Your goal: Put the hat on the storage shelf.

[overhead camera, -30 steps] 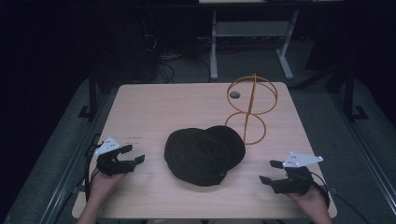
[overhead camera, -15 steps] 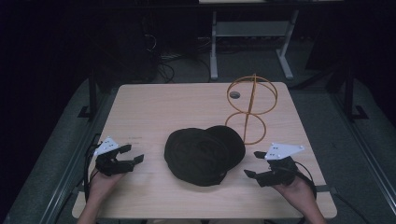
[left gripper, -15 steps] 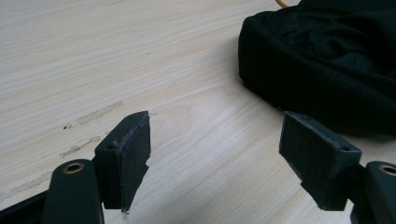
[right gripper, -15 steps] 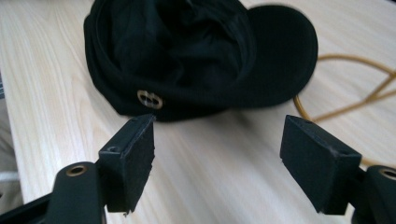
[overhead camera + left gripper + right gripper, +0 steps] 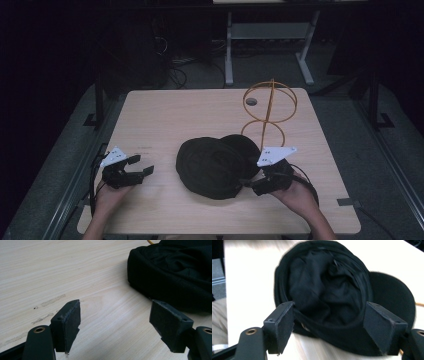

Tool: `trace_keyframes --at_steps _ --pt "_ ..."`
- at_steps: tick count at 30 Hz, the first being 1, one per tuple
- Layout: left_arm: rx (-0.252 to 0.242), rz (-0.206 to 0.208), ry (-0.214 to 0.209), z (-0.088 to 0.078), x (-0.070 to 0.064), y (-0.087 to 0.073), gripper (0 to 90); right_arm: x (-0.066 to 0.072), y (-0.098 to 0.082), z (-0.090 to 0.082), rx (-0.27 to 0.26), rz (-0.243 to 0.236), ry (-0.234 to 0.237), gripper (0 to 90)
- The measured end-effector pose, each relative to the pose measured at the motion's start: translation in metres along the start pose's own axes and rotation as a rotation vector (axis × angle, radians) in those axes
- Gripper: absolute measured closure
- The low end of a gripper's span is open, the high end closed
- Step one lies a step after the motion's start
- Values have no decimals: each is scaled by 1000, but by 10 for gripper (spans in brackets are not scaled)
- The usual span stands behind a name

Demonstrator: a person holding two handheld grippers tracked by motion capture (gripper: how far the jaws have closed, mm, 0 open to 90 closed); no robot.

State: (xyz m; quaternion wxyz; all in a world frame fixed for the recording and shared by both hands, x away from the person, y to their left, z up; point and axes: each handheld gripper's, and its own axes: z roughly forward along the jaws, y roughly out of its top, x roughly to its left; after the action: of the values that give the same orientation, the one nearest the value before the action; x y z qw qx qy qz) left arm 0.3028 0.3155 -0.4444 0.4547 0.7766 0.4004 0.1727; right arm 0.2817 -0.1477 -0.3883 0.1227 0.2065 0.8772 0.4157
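High view: black cap (image 5: 216, 166) sits upside down mid-table (image 5: 200, 115), just in front of the orange wire stand (image 5: 269, 112); your right gripper (image 5: 248, 183) has moved in from the table's right edge to the cap's near-right rim, while your left gripper (image 5: 144, 166) stays parked well apart on the left. Left gripper view: jaws released over bare wood, cap (image 5: 175, 272) off to the side. Right gripper view: jaws released and straddling the cap's (image 5: 324, 297) rim, so you're in the approach step and probably need to push in and clench next.
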Motion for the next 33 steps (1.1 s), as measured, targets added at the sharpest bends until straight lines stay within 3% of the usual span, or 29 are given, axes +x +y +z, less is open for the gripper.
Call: trace_keyframes --at_steps 16,27,30,33 --pt "-3 5 -3 1 0 0 249 24 35 41 36 -130 98 330" --pt "-1 -3 -7 2 1 0 249 30 38 71 100 -125 159 450" --pt "3 2 -6 2 0 0 249 33 36 78 114 -104 177 492" --pt "2 1 -5 2 0 0 249 36 34 82 129 -120 185 559"
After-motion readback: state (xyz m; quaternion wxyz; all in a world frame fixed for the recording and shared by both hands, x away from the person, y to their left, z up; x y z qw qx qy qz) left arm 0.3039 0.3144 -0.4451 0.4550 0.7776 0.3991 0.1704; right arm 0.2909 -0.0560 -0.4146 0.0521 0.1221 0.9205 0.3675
